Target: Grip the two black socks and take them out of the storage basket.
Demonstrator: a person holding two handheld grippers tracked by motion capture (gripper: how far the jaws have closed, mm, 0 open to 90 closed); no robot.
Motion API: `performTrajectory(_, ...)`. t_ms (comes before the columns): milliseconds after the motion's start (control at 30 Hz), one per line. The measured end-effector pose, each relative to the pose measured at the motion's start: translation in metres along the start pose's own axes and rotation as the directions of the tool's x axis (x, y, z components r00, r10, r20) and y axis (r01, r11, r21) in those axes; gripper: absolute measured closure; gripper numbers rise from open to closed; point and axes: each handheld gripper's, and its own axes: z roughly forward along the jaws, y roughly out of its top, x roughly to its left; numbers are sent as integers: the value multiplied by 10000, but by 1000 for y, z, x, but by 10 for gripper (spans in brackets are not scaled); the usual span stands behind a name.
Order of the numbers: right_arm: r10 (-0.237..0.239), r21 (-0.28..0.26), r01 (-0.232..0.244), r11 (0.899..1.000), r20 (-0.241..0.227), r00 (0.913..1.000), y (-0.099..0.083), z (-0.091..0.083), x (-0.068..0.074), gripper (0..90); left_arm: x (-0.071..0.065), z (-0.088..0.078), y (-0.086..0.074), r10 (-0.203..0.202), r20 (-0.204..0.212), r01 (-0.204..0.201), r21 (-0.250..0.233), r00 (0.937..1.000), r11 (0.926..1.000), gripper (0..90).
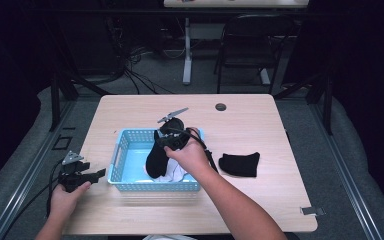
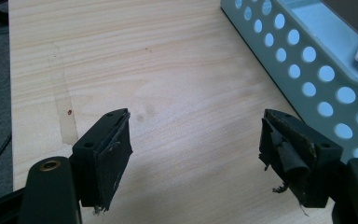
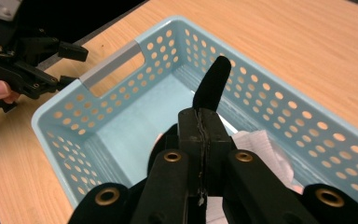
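Sock (image 1: 155, 157) pinched over basket (image 1: 116, 162) rim — left gripper (image 1: 98, 174) beside, parted.

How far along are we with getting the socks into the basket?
Done: something white already lies in the blue basket. In hand: the right gripper is shut on a black sock hanging over the basket. Left: another black sock lies on the table right of the basket; the left gripper rests open, holding nothing.

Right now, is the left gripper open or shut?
Open. The left gripper has its jaws wide apart over bare table beside the blue basket, with nothing between them.
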Motion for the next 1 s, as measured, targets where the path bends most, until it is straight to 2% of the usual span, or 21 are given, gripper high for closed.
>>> performTrajectory(367,-25,-565,14,9984,-195,9998,15,-25,4,891,0,0,0,42,4,-42,16,10000,10000,248)
performTrajectory(767,-312,-1025,317,9942,63,9995,28,-53,6,891,0,0,0,36,12,-36,23,10000,10000,247)
performTrajectory(1000,-199,-1191,238,9926,340,9992,27,-77,-3,891,0,0,0,-10,4,10,17,10000,10000,248)
